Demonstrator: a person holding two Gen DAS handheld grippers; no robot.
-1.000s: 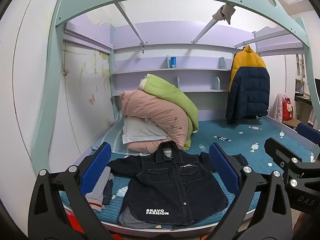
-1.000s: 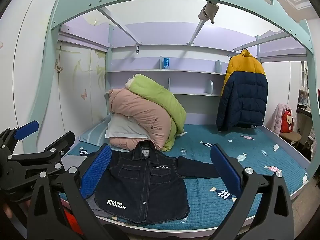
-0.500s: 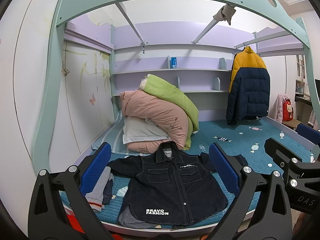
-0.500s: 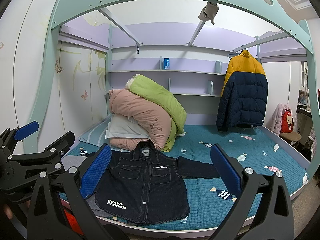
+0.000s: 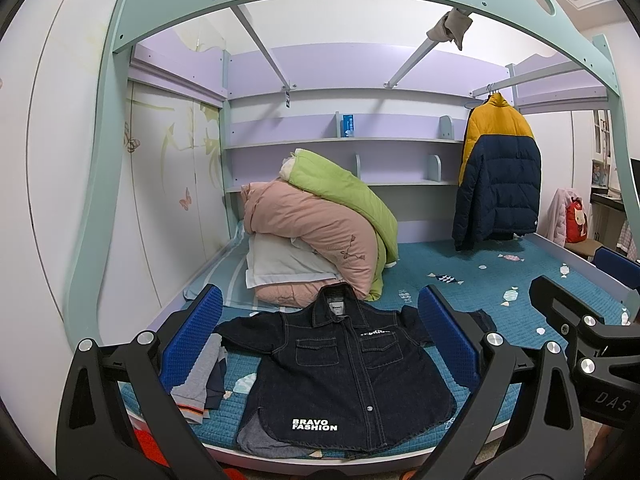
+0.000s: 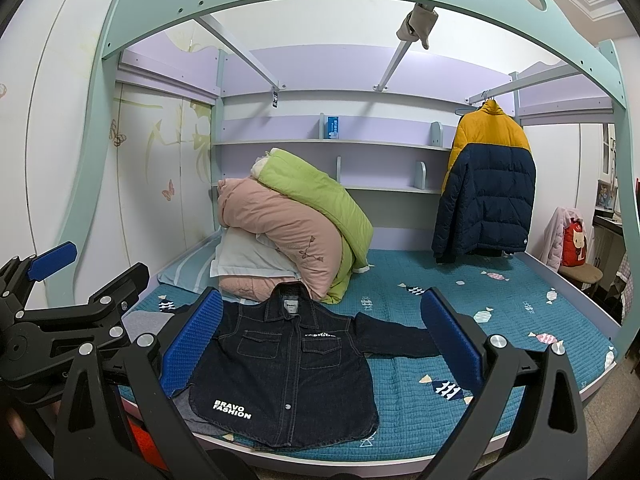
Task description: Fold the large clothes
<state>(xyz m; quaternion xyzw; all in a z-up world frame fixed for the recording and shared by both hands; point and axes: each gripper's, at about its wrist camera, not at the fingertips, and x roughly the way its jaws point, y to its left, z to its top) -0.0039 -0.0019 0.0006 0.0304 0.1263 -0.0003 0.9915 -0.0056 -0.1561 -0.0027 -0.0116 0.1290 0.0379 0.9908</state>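
A dark denim jacket with white "BRAVO FASHION" lettering lies flat, face up, sleeves spread, at the front edge of the teal bed. It also shows in the right wrist view. My left gripper is open and empty, held back from the bed in front of the jacket. My right gripper is open and empty, also short of the bed. The right gripper's body shows at the right edge of the left wrist view; the left gripper's body shows at the left edge of the right wrist view.
Folded grey and dark clothes lie left of the jacket. A pile of pink and green quilts on a pillow sits behind it. A yellow-and-navy puffer jacket hangs at the back right. The teal bed frame arches overhead.
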